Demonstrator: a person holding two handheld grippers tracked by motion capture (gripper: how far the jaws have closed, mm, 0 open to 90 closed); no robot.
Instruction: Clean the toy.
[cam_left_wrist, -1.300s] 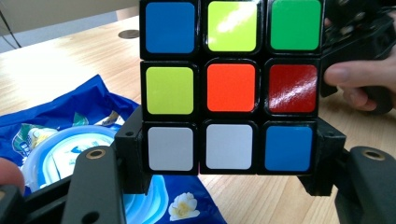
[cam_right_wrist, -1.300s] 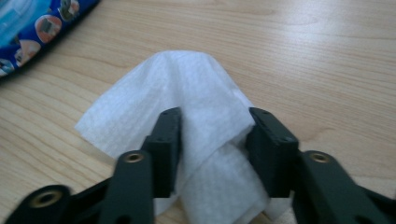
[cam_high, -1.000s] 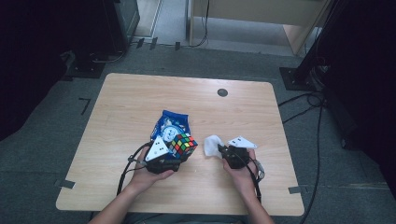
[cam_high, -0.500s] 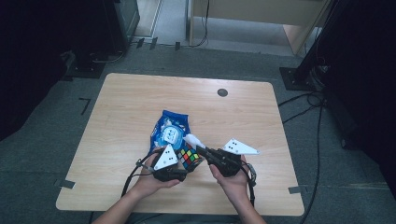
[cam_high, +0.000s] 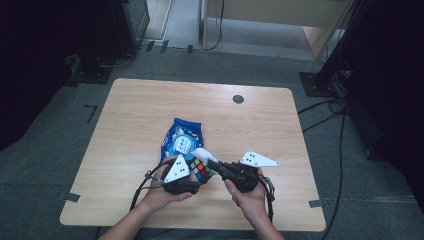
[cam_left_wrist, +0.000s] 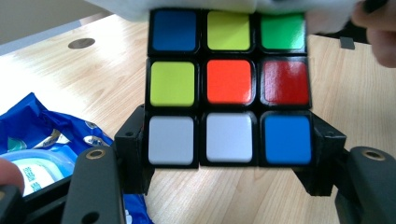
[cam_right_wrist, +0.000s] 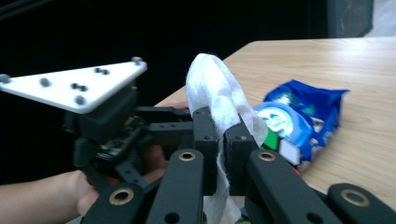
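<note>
A scrambled Rubik's cube (cam_high: 200, 169) (cam_left_wrist: 229, 88) is clamped between the jaws of my left gripper (cam_high: 191, 176) (cam_left_wrist: 229, 156), held just above the table near the front edge. My right gripper (cam_high: 214, 164) (cam_right_wrist: 222, 135) is shut on a crumpled white wipe (cam_high: 202, 154) (cam_right_wrist: 212, 88). It points left, pressing the wipe against the cube's top, where white tissue (cam_left_wrist: 116, 7) covers the upper edge. A corner of the cube (cam_right_wrist: 273, 140) peeks out behind the right jaws.
A blue wipes packet (cam_high: 182, 138) (cam_left_wrist: 37, 140) (cam_right_wrist: 303, 116) lies flat just behind the cube. The wooden table (cam_high: 140, 110) has a round cable hole (cam_high: 238, 99) at the back. The left gripper's white three-cornered plate (cam_right_wrist: 77, 86) stands close to the right jaws.
My right gripper has swung left with the wipe, from beside the cube onto its top. My left gripper has drawn the cube slightly nearer the front edge.
</note>
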